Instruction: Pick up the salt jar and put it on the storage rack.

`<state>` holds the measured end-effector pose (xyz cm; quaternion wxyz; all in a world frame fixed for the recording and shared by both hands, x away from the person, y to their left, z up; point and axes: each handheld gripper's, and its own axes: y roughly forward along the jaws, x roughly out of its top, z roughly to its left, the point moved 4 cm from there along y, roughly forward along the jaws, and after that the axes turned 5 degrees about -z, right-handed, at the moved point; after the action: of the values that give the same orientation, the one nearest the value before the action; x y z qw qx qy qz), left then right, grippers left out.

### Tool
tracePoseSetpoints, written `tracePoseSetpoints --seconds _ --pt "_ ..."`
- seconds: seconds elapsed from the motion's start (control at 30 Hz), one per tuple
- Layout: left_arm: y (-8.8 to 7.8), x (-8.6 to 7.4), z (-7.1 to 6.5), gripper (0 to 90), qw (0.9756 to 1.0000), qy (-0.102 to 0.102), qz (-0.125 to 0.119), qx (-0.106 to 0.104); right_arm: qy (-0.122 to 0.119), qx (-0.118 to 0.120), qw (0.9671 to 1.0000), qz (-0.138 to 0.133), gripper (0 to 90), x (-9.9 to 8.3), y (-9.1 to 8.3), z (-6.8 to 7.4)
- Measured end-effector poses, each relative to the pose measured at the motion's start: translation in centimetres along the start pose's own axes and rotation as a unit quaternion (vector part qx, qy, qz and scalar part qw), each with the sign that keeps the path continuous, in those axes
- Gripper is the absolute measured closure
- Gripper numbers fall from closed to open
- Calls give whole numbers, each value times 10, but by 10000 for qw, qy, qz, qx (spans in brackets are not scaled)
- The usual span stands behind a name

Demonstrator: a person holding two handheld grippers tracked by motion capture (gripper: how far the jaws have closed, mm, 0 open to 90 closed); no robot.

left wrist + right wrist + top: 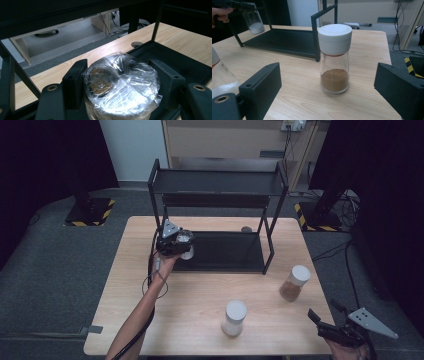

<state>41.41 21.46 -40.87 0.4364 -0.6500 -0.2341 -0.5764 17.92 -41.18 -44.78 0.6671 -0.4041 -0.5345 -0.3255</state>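
Left gripper [176, 242], centre-left, clenched around clear film-capped glass jar of white powder [186, 251], poised over black metal rack's lower shelf [225, 252], probably for shelving. Right gripper [326, 320], lower right, released, idle.

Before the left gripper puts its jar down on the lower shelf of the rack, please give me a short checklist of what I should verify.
1. Left gripper shut on the wrapped jar: ok.
2. Jar upright in the jaws: ok.
3. Lower shelf bare where the jar goes: ok.
4. Jar low enough to pass under the upper shelf: cannot tell.
5. Right gripper open, away from the rack: ok.
6. Brown-powder jar and white jar stand clear of the path: ok.
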Motion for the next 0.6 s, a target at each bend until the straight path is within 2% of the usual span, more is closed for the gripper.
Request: tracePoseSetpoints --seconds 0.13,0.2,0.6 --pt "7 -5 -2 333 10000 -23 47 58 3 7 10000 -5 77 0 0 0" --pt "11 -6 -2 333 9999 32 90 88 5 9 10000 -7 77 0 0 0" --pt "23 -19 0 333 9996 -63 170 219 11 16 10000 -19 76 0 -1 -1"
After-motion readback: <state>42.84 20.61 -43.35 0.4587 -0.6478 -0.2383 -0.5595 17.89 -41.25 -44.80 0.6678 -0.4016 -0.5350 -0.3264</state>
